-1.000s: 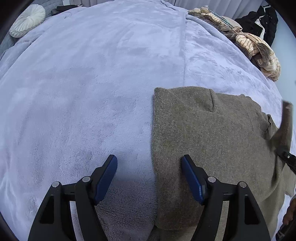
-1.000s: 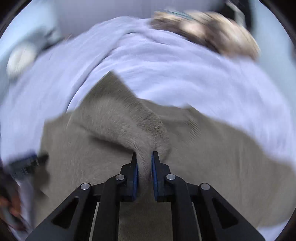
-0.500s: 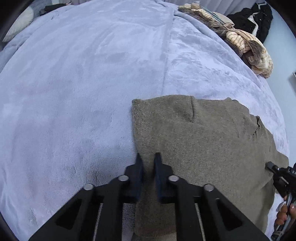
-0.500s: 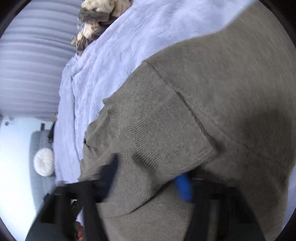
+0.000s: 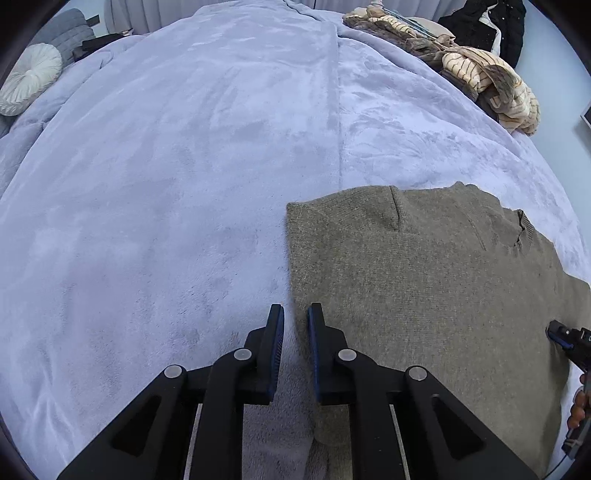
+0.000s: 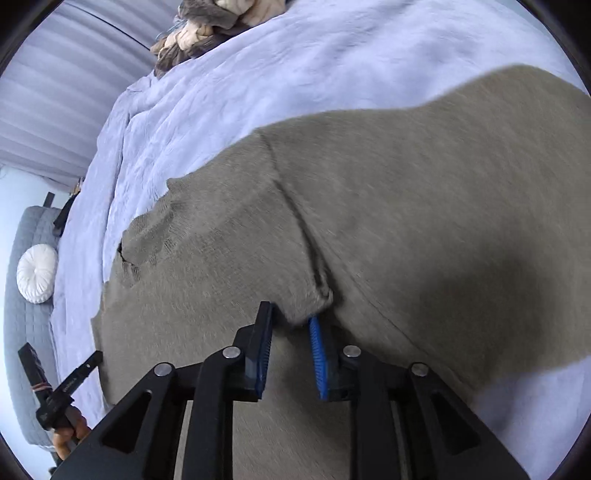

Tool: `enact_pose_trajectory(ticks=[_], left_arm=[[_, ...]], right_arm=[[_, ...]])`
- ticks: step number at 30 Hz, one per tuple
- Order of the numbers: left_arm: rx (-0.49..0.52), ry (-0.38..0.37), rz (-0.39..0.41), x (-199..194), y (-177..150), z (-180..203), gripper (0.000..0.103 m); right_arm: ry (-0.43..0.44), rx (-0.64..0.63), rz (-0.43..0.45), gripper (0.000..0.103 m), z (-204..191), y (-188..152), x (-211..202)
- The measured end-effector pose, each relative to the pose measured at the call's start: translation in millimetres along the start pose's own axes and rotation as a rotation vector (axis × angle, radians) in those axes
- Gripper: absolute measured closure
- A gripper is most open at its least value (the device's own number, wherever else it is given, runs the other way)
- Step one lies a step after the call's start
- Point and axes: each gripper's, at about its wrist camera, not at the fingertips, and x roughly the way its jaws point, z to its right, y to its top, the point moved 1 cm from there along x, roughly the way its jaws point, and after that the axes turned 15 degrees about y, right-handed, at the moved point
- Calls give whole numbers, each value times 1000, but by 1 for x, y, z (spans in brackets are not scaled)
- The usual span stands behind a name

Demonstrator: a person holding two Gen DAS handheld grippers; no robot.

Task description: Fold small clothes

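An olive-brown knit sweater [image 5: 424, 295] lies flat on the lilac blanket [image 5: 184, 184], one part folded over its body. My left gripper [image 5: 295, 314] points down at the sweater's left edge. Its jaws stand narrow with that edge pinched between them, and they are opening slightly. My right gripper [image 6: 290, 314] sits low over the sweater [image 6: 406, 203], where a bunched fold of knit lies between its fingertips. These jaws are opening and the blue pads [image 6: 317, 354] have drawn apart. In the left wrist view the right gripper [image 5: 565, 339] shows at the right edge, held by a hand.
A pile of striped and brown clothes [image 5: 480, 70] lies at the bed's far right, with a black garment [image 5: 491, 26] behind it. A round white cushion [image 5: 29, 81] rests on a grey seat at the far left. Wide bare blanket lies left of the sweater.
My left gripper went from wide open to narrow on the sweater's left edge. My right gripper swung the lifted fold across, set it down on the sweater, and its jaws have parted.
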Motion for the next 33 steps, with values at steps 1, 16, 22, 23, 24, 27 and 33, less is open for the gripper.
enact_pose_trajectory(ticks=[1,16,22,23,24,27,33], left_arm=[[3,10,1,-4,-2,-1,89],[54,-33,-30,-13,-34,55,89],[68,-48,-28,-7,-41,43,89],[69,-55,-31,-6,-40,43,89],[74,-55,-32,-6,-41,43,89],[101,-31,-29,-9,-41,47,89],[126,-8,-48,-16,-46,51,89]], right_arm=[[-8,4,0,80,3,-5,-4],[189,236,60,87,16,18,15],[149,107,35,96,-9,7,3],[122,85,23,96,-9,3,2],[92,71,11,96,-7,1,4],[19,63,-5,95,3,-4,10],[-105,9,16,83,-6,-11,-8]])
